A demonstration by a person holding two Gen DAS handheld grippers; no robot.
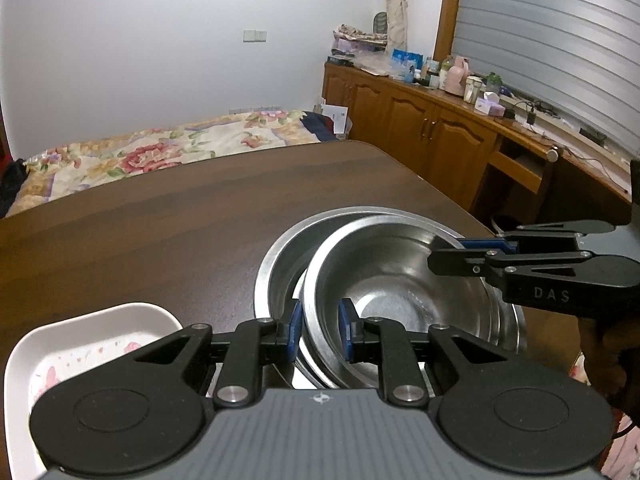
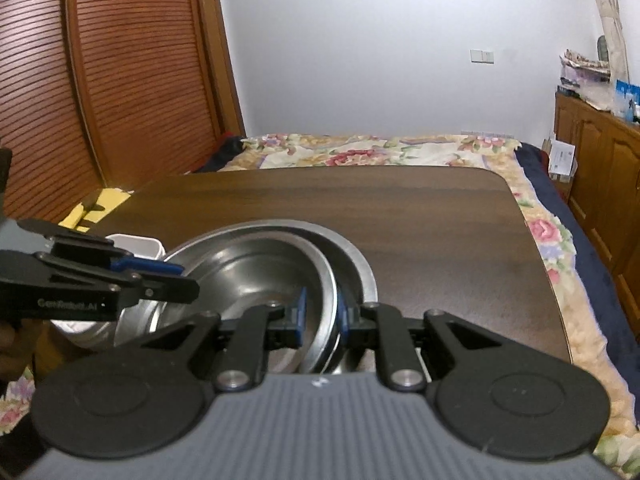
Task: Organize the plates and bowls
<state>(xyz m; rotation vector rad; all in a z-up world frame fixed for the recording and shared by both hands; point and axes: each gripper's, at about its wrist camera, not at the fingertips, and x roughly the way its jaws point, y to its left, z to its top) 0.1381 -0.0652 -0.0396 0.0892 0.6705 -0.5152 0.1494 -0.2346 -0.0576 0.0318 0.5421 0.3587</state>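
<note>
Steel bowl (image 1: 396, 280), thin, rigid, shiny and likely light but slippery, sits tilted inside a wider steel basin (image 1: 280, 264) at the bench's (image 1: 160, 220) 5 o'clock, best taken by its rolled rim, where left claw (image 1: 319, 330) and right claw (image 2: 322, 312) straddle it, clamping unconfirmed.
</note>
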